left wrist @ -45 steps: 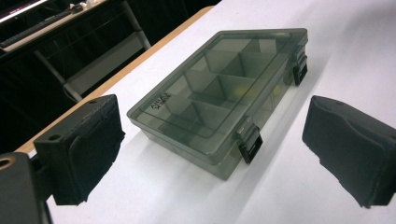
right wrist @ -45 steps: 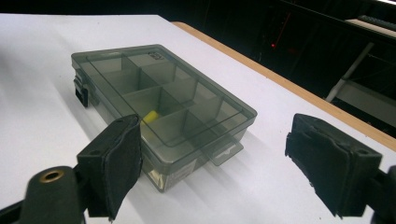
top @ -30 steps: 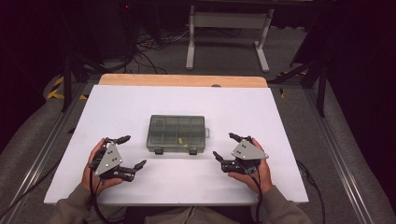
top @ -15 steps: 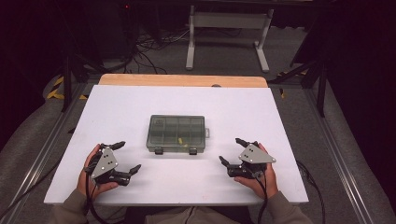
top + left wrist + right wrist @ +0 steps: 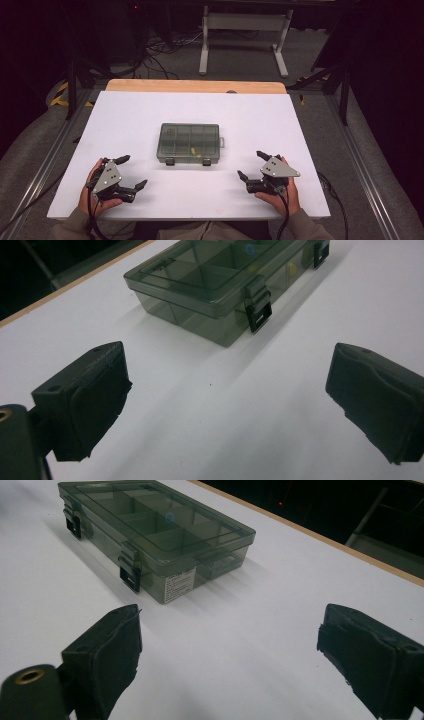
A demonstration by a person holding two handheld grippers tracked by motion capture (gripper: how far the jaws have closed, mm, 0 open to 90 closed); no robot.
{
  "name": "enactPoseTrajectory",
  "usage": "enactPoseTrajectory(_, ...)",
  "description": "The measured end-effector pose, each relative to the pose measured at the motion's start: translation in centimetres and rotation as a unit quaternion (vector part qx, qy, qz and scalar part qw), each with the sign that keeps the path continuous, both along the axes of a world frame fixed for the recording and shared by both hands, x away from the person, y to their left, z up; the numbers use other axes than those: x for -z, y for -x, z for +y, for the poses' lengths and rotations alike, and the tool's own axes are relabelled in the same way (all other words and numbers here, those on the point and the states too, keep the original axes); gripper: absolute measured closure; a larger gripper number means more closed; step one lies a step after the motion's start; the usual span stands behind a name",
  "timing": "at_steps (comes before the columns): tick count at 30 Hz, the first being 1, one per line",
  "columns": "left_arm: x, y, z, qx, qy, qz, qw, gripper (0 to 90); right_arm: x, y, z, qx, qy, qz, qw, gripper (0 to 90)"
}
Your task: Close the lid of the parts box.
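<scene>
A smoky clear plastic compartment box [image 5: 189,143] lies shut in the middle of the white table [image 5: 280,120], two black latches on its near side. Small yellow pieces show through its lid near the front. My left gripper [image 5: 131,172] rests open at the near left, its jaws wide apart with nothing between them; the box [image 5: 220,285] lies ahead of it. My right gripper [image 5: 252,165] rests open at the near right, also empty, with the box [image 5: 150,535] ahead to its left. A hand holds each gripper close to the table's front edge.
A wooden strip [image 5: 195,86] borders the table's far edge. Behind it stand a white metal frame [image 5: 242,35] and loose cables on the dark floor. Black stands flank both sides. Bare white surface surrounds the box.
Both grippers have drawn back toward the near edge and slightly outward, away from the box. Both stay open. The box has not moved.
</scene>
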State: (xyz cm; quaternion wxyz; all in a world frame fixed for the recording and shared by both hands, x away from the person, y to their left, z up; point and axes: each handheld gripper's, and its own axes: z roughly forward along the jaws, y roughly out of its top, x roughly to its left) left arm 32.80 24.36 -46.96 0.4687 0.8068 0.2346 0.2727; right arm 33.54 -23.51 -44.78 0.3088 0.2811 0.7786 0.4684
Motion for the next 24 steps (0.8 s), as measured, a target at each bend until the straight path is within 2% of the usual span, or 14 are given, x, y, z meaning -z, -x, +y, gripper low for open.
enactPoseTrajectory(5,-0.07,-0.06,0.12,0.001,0.004,-0.002,1.0,4.6,0.13,0.11,0.38,0.0,0.011,-0.006,0.9999,11.0)
enactPoseTrajectory(16,-0.04,-0.04,0.08,0.007,0.006,-0.001,1.0,4.4,0.03,0.16,0.81,0.002,0.015,-0.013,0.9998,11.0)
enactPoseTrajectory(21,0.02,-0.07,-0.14,0.01,-0.003,0.0,0.9999,4.4,-0.02,0.22,0.72,0.004,0.015,-0.016,0.9997,11.0)
enactPoseTrajectory(24,-0.01,-0.06,-0.08,0.009,-0.001,0.0,1.0,4.4,-0.03,0.21,0.71,0.007,0.014,-0.017,0.9997,11.3)
